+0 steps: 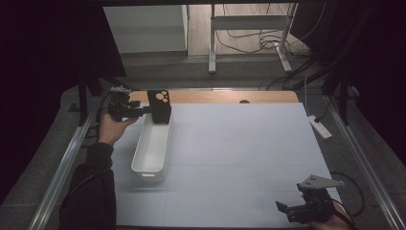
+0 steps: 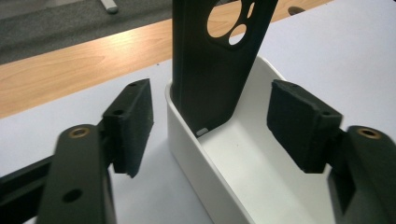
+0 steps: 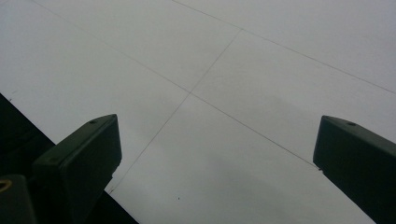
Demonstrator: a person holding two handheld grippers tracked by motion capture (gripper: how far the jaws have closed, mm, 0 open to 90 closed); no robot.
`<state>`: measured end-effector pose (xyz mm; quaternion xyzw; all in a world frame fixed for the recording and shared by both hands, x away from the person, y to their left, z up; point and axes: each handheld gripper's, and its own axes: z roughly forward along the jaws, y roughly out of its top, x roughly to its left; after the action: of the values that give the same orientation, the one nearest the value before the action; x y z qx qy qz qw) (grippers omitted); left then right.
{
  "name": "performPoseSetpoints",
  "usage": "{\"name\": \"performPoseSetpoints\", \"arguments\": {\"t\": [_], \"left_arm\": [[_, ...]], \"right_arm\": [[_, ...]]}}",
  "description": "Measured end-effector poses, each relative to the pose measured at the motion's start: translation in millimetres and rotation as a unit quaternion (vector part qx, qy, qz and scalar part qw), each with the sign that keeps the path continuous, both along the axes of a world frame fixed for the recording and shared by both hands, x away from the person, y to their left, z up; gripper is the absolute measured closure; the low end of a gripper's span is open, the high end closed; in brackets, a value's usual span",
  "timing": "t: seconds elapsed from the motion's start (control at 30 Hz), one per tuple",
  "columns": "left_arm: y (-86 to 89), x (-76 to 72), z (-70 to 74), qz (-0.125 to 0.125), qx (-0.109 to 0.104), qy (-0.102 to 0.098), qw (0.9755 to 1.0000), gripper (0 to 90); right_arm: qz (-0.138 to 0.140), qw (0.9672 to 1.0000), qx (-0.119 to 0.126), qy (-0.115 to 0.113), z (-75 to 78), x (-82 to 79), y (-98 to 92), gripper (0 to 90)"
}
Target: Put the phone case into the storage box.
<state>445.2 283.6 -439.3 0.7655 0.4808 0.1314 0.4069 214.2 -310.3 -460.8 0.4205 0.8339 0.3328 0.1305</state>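
A black phone case [image 1: 159, 106] with round camera cut-outs stands upright in the far end of a long white bin [image 1: 149, 175], leaning on its end wall. My left gripper [image 1: 146, 111] comes in from the left at that end. In the left gripper view the case [image 2: 215, 70] rises between my open jaws, with a gap between it and each pad [image 2: 135, 121]; the bin's wall [image 2: 196, 182] runs below. My right gripper [image 1: 286, 210] rests at the table's near right corner, open over the bare white surface [image 3: 217, 154].
A white mat [image 1: 239, 153] covers the table, with a wooden strip [image 1: 215, 97] along its far edge. Metal rails [image 1: 67, 163] run down both sides. A white power strip [image 1: 320, 127] lies off the right edge. Cables and a stand's legs lie beyond.
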Motion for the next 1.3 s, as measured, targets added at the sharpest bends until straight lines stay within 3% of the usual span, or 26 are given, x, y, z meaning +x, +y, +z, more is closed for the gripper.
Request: {"name": "performPoseSetpoints", "arguments": {"t": [0.17,0.37,0.57,0.87,1.3], "left_arm": [[0.0,-4.0,1.6,0.002,-0.004,0.0,1.0,24.8],[0.2,-9.6,1.2,-0.014,-0.019,0.006,0.9997,18.3],[-2.2,-16.3,2.1,-0.025,-0.018,0.014,0.9994,10.8],[-6.3,-27.3,4.8,-0.03,-0.02,0.008,0.9993,2.1],[-16.5,-49.7,7.1,-0.051,-0.028,-0.012,0.9982,0.0]], "right_arm": [[0.0,1.0,0.0,-0.002,-0.1,-0.1,0.3,1.1],[-0.002,1.0,0.002,-0.003,0.1,-0.3,0.1,1.1],[-0.001,1.0,-0.002,-0.003,0.2,-0.6,0.5,1.1],[-0.005,1.0,0.004,-0.006,0.8,-1.1,-0.5,0.9],[-0.01,0.9999,0.007,-0.004,0.7,-0.2,-1.8,0.0]]}}
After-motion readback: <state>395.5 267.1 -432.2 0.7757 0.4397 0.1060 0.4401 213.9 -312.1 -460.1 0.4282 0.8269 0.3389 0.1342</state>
